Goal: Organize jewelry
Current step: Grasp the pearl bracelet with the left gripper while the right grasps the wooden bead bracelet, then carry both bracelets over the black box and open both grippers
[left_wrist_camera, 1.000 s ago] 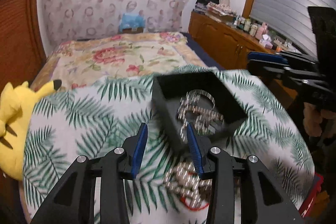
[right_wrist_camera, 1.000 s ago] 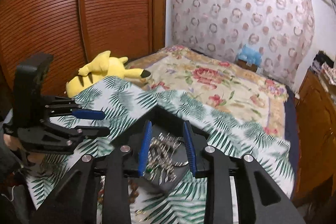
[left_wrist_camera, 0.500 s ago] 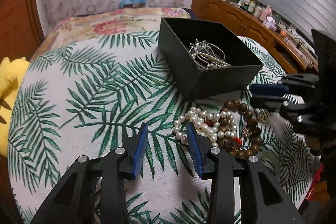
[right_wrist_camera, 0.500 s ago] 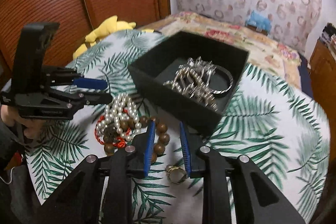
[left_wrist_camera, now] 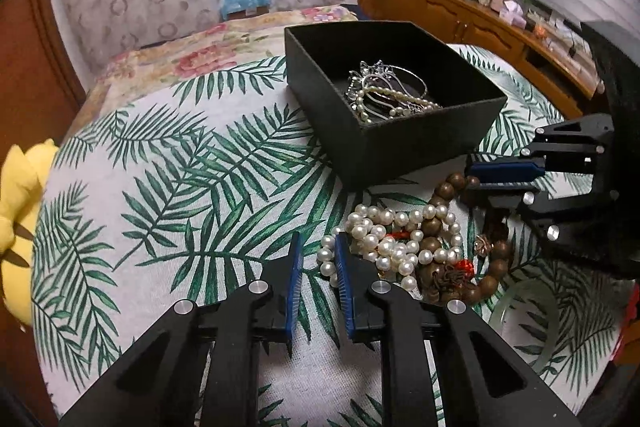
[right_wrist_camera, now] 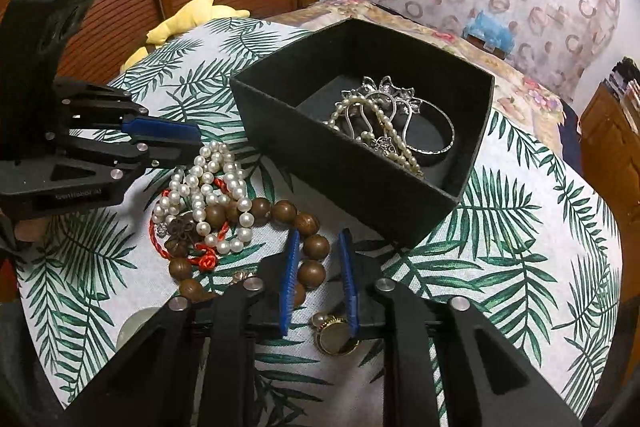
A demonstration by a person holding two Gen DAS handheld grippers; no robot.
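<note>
- At the far left a yellow plush toy (left_wrist_camera: 16,227) lay off the edge of the bench (left_wrist_camera: 140,227), which wore a palm-leaf cloth; it had no part in the job;
- Next, our left gripper (left_wrist_camera: 316,259) hovered low at the left edge of the loose pile; its fingers (left_wrist_camera: 295,267) were closing, with only a pearl or two at the gap and nothing pressed between them, so we judged it not yet grasping;
- The pile itself lay on the cloth just in front of the black box (left_wrist_camera: 400,155): a pearl necklace (left_wrist_camera: 400,243) tangled with a red cord (right_wrist_camera: 204,259) and a wooden bead bracelet (right_wrist_camera: 308,227); a gold ring (right_wrist_camera: 334,337) sat close by, and a pale green bangle (left_wrist_camera: 528,319) lay at the right of the heap;
- Behind the pile, the black box already held a silver tiara-like piece (right_wrist_camera: 384,99), a string of small pearls and a thin bangle (right_wrist_camera: 440,143); so part of the sorting looked done;
- At the right, our right gripper (right_wrist_camera: 320,267) sat over the wooden beads; its fingers (right_wrist_camera: 290,267) were closing with beads between them, though we saw no firm pinch yet;
- By our reckoning, the whole heap on the cloth was left to move into the box; the tangle could drag several pieces up together.
</note>
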